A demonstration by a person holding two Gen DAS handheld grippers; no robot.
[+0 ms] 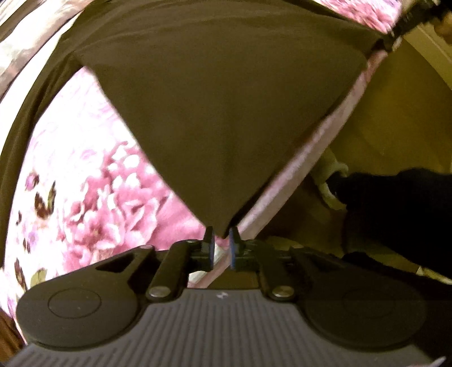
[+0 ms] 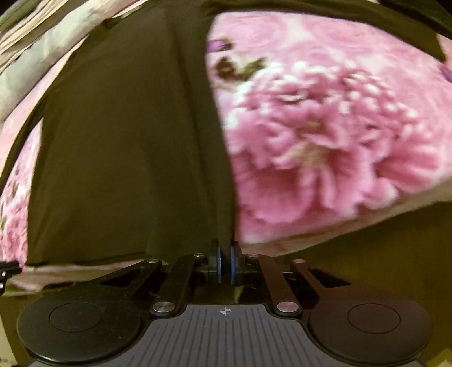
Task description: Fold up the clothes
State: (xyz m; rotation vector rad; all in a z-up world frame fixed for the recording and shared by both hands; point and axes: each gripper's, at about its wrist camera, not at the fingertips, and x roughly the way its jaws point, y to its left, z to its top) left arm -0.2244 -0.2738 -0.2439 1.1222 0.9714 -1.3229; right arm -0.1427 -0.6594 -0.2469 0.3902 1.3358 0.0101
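Observation:
A dark olive-brown garment [image 1: 220, 113] lies on a bed with a pink flowered cover [image 1: 93, 197]. In the left wrist view my left gripper [image 1: 221, 242] is shut on a corner of the garment, which fans out away from the fingers. In the right wrist view my right gripper [image 2: 225, 254] is shut on an edge of the same garment [image 2: 127, 155], which stretches up and to the left over the flowered cover [image 2: 325, 141]. The other gripper's black body shows at the upper right of the left wrist view [image 1: 401, 25].
The bed's edge [image 1: 296, 169] runs diagonally, with yellowish floor [image 1: 395, 118] beyond it. A dark shape [image 1: 395, 214], perhaps the person's clothing, is at the right. Pale bedding [image 2: 42, 45] lies at the far left in the right wrist view.

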